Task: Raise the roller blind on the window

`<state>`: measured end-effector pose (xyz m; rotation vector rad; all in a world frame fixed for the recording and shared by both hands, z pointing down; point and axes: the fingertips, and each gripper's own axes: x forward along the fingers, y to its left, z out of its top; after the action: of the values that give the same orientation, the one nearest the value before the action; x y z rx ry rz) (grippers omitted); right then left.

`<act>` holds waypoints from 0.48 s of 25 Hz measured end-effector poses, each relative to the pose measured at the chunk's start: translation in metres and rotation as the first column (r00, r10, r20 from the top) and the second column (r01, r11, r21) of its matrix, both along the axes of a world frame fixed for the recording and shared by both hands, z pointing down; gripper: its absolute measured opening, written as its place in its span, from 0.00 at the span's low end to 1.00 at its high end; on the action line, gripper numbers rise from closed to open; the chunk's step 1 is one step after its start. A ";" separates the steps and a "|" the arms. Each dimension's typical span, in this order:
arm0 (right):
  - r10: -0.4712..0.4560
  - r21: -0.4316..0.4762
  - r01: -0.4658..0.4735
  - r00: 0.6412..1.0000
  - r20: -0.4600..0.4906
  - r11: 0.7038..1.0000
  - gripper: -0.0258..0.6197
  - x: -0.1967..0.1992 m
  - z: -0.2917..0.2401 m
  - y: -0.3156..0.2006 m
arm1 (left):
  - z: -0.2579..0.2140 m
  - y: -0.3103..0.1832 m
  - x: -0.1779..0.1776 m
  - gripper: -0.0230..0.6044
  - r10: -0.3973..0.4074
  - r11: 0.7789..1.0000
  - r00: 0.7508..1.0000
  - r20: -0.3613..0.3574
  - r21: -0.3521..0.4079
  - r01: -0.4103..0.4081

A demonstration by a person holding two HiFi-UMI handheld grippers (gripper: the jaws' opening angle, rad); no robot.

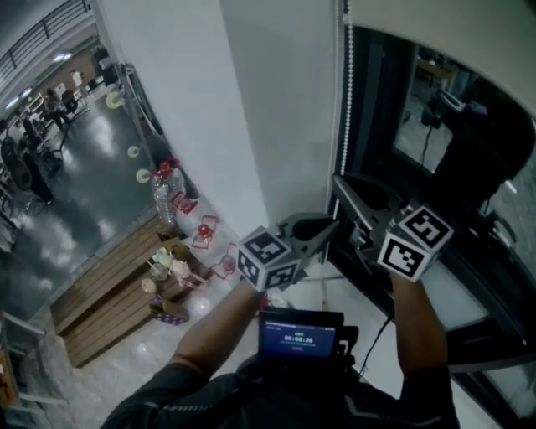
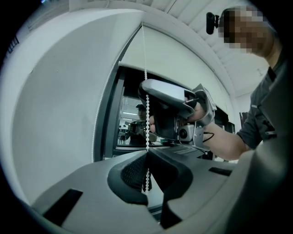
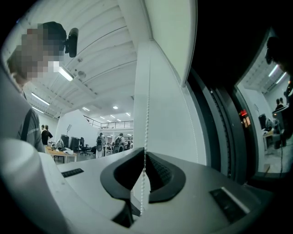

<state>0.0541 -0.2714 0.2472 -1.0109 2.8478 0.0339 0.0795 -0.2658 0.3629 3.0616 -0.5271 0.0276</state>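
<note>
Pulling-down step, seemingly: bead chain (image 2: 146,91) pinched tight in left gripper (image 2: 147,153) and right gripper (image 3: 144,153) alike. Next: regrip higher, pull to lift the roller blind (image 1: 452,25).

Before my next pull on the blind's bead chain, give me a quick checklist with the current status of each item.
1. Left gripper shut on the bead chain: ok.
2. Right gripper shut on the chain: ok.
3. Chain runs straight up from each gripper, no tangle: ok.
4. Chain below the jaws hangs free: ok.
5. Each gripper on the correct strand for raising: cannot tell.
6. Roller blind fully raised off the window: not ok, it covers the top part.
</note>
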 end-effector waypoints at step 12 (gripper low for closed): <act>-0.011 -0.005 0.011 1.000 0.011 1.000 0.06 0.006 0.001 0.000 | -0.088 0.006 -0.044 0.18 -0.045 0.998 0.991 -0.124 0.033 0.050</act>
<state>0.0598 -0.2712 0.2482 -0.9931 2.8445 0.0203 0.0358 -0.2596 0.2753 3.0582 -0.5985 -0.1735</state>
